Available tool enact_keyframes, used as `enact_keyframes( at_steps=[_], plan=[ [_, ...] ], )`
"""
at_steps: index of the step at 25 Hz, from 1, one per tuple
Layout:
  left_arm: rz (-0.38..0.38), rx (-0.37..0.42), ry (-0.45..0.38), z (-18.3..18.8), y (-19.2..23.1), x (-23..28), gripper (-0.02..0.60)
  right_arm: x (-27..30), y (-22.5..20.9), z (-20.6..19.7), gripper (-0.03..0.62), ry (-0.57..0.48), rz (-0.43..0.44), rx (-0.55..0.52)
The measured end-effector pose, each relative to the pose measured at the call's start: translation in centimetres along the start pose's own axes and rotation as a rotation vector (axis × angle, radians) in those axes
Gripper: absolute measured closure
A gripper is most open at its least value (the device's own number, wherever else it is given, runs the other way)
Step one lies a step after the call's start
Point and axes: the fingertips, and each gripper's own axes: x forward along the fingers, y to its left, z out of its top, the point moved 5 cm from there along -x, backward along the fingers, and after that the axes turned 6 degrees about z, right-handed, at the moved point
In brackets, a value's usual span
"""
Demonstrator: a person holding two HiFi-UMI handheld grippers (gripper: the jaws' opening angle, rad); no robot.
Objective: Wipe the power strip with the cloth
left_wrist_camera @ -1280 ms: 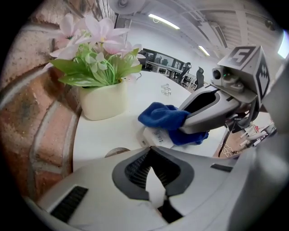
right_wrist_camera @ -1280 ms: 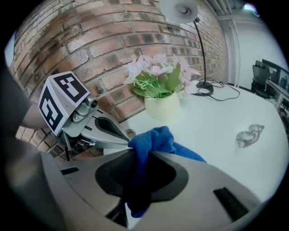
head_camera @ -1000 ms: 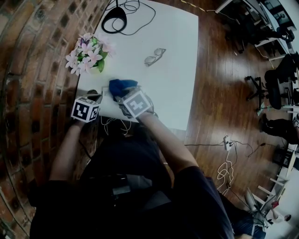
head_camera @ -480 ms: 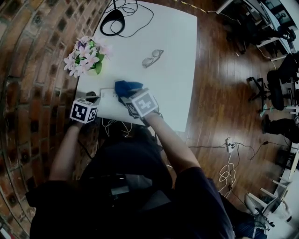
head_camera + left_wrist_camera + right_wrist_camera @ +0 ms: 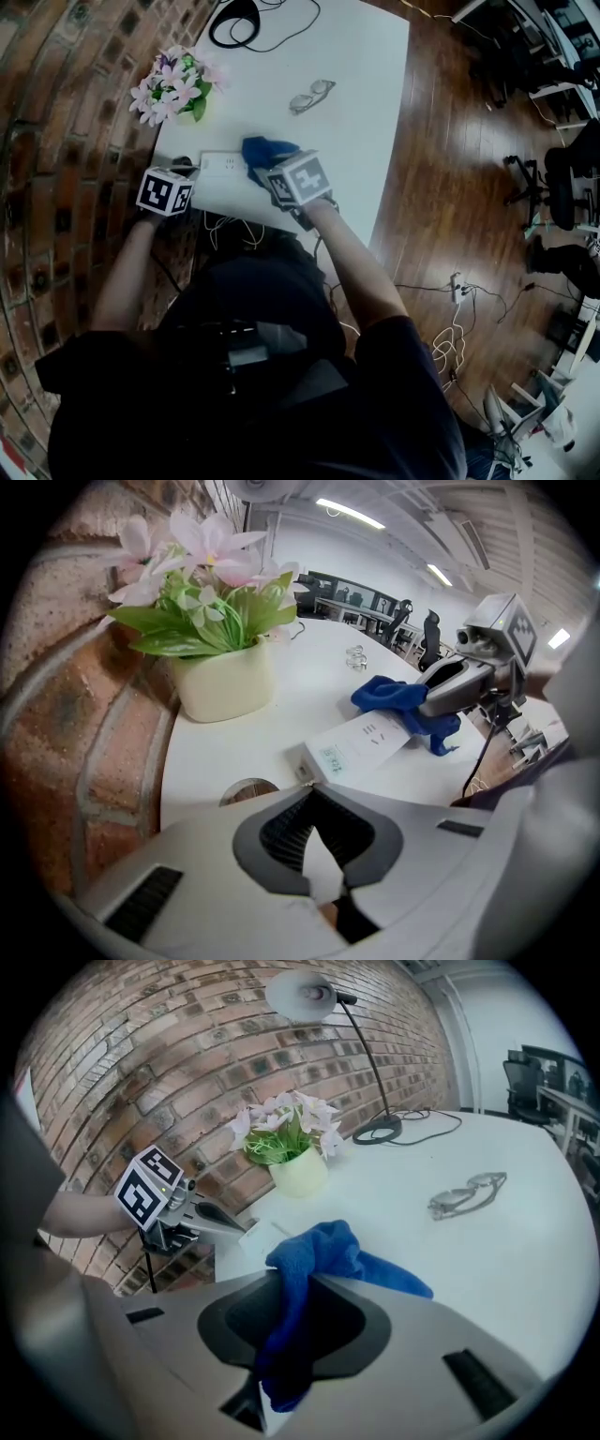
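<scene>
right tool [image 5: 292, 1288], clamped on the crumpled blue cloth [image 5: 323, 1246], had dragged it further along the flat white power strip [image 5: 361, 747] on the counter [image 5: 356, 84], so wiping was underway, while the left tool [image 5: 314, 794] sat closed at the strip's end.

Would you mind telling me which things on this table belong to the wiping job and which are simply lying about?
In the job: the power strip; the blue cloth, clamped in the right tongs; the left tongs, shut, beside the strip's end.
Lying about: the flower pot, the glasses, the lamp.
</scene>
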Motion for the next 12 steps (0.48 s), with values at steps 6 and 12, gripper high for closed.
enact_keyframes(
  at_steps=[6, 12],
  plan=[
    [0.022, -0.008, 0.043, -0.5, -0.2, 0.1, 0.58, -0.2, -0.3, -0.1, 0.508, -0.003, 0.028, 0.004],
    [0.047, 0.046, 0.049, -1.6, -1.4, 0.8, 0.571, -0.4, -0.6, -0.2, 0.508, 0.007, 0.051, 0.002]
  ],
)
